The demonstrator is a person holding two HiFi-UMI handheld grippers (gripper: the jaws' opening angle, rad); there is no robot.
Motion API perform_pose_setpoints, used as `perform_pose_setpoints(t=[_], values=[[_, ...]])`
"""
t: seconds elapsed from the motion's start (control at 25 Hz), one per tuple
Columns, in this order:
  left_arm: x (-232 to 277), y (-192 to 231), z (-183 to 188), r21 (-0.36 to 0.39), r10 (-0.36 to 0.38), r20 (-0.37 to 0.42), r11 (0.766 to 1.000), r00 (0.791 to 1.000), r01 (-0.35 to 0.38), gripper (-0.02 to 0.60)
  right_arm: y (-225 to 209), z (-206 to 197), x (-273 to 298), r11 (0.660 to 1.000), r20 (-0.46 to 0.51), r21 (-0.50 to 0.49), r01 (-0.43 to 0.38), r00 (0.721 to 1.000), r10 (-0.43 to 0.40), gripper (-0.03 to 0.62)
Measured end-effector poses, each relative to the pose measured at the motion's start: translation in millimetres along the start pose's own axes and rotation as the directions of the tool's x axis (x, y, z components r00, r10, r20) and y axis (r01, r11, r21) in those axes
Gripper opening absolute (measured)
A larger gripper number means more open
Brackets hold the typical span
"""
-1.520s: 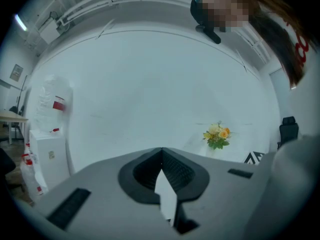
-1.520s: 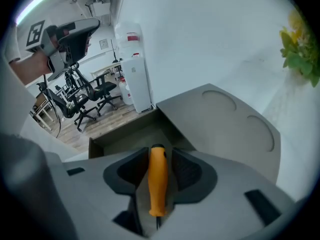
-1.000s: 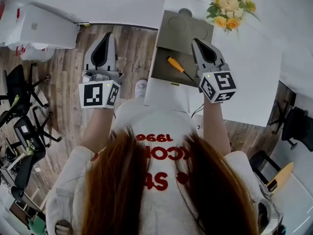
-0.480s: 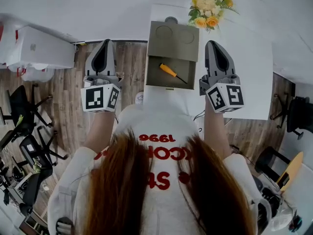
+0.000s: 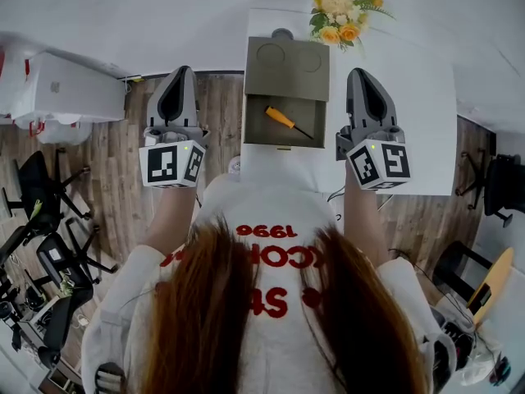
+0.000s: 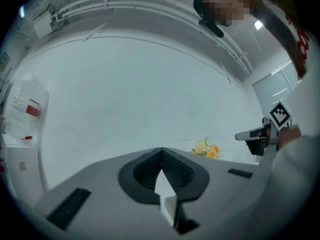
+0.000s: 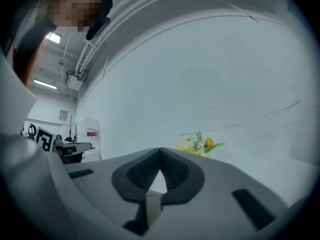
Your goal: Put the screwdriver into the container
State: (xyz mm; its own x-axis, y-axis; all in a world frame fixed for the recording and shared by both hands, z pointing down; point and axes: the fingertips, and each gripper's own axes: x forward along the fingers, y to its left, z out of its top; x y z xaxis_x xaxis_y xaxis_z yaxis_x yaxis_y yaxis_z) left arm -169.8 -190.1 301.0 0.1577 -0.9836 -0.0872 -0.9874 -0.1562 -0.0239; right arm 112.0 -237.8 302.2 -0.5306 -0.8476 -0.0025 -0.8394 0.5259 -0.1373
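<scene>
The screwdriver (image 5: 285,121), orange handle and dark shaft, lies loose inside the open lower compartment of the olive-grey container (image 5: 289,59) on the white table (image 5: 410,89). My right gripper (image 5: 362,74) is held level to the right of the container, over the table, shut and empty. My left gripper (image 5: 181,72) is held level to the left of the container, off the table and above the wooden floor, shut with nothing in it. In the left gripper view the pads (image 6: 172,166) meet; in the right gripper view the pads (image 7: 172,170) meet too. Both face a bare white wall.
A bunch of yellow and orange flowers (image 5: 339,11) stands at the table's far edge behind the container. A white appliance (image 5: 61,89) sits on the floor at the left, with black office chairs (image 5: 41,212) nearer. From the left gripper view the right gripper (image 6: 262,134) shows at the right.
My right gripper has drawn away from the screwdriver in the compartment, rising and shifting right over the table. The screwdriver stays where it lay. The left gripper has barely shifted.
</scene>
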Motion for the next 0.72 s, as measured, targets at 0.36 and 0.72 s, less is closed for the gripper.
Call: perform_pose_setpoints(t=[0.36, 0.72], values=[[2.9, -5.8, -1.8, -0.003, -0.017, -0.005, 1.0, 1.0, 0.017, 0.006, 0.5, -0.2, -1.6, 1.0, -0.01, -0.022, 0.0, 1.0, 0.0, 0.005], [4.8, -8.4, -5.1, -0.005, -0.024, -0.009, 1.0, 1.0, 0.024, 0.006, 2.4, -0.3, 0.1, 0.999, -0.014, -0.035, -0.008, 1.0, 0.008, 0.005]])
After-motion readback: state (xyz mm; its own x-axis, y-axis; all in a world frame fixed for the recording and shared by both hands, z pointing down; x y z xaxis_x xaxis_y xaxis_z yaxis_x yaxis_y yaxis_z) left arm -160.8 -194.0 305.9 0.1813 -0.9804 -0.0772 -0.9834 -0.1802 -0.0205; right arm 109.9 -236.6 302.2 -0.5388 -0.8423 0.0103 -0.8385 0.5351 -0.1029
